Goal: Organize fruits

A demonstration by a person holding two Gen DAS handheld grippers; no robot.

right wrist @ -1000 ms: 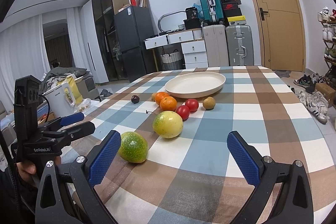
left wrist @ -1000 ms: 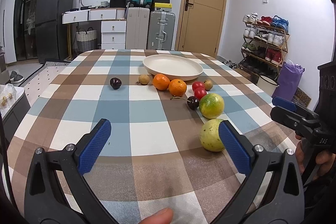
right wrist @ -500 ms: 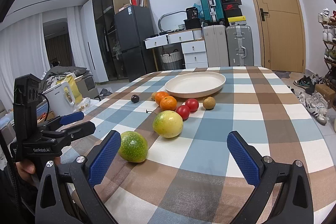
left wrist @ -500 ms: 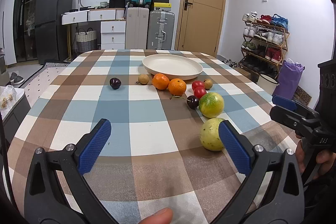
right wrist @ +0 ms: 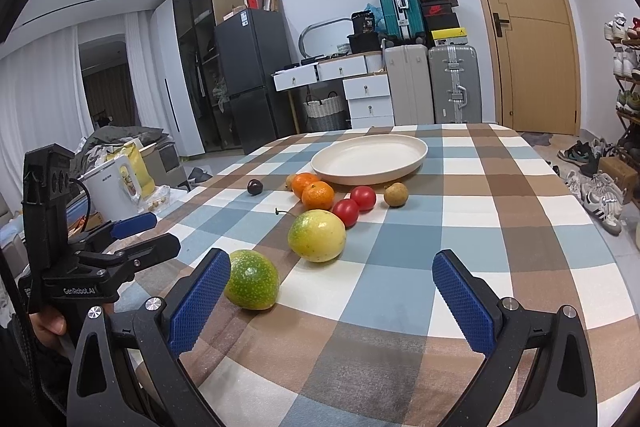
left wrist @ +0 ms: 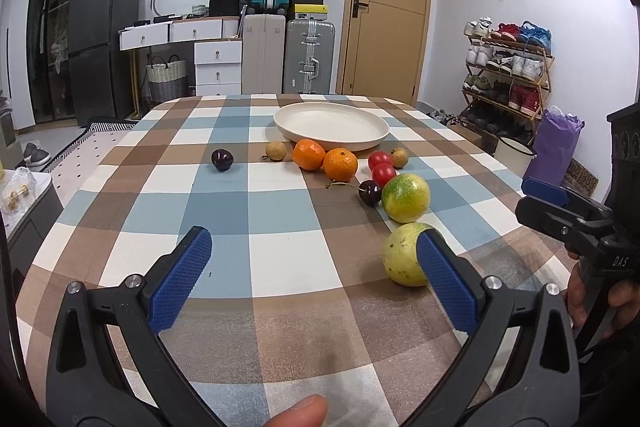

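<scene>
Fruit lies on a checked tablecloth (left wrist: 280,211) in front of an empty cream plate (left wrist: 331,125) (right wrist: 370,159). There are two oranges (left wrist: 340,165) (right wrist: 317,195), two red tomatoes (left wrist: 383,173) (right wrist: 346,212), two dark cherries (left wrist: 222,159), two small brown fruits (right wrist: 396,194), and two yellow-green round fruits (left wrist: 405,197) (right wrist: 316,235). The nearer green fruit (left wrist: 402,259) (right wrist: 252,279) lies just beyond a blue pad in each view. My left gripper (left wrist: 316,279) is open and empty above the near table edge. My right gripper (right wrist: 330,299) is open and empty too.
Each gripper shows in the other's view, the right one at the right edge (left wrist: 576,223) and the left one at the left edge (right wrist: 92,255). Suitcases (left wrist: 308,55), drawers, a fridge (left wrist: 104,39) and a shoe rack (left wrist: 508,67) stand beyond the table.
</scene>
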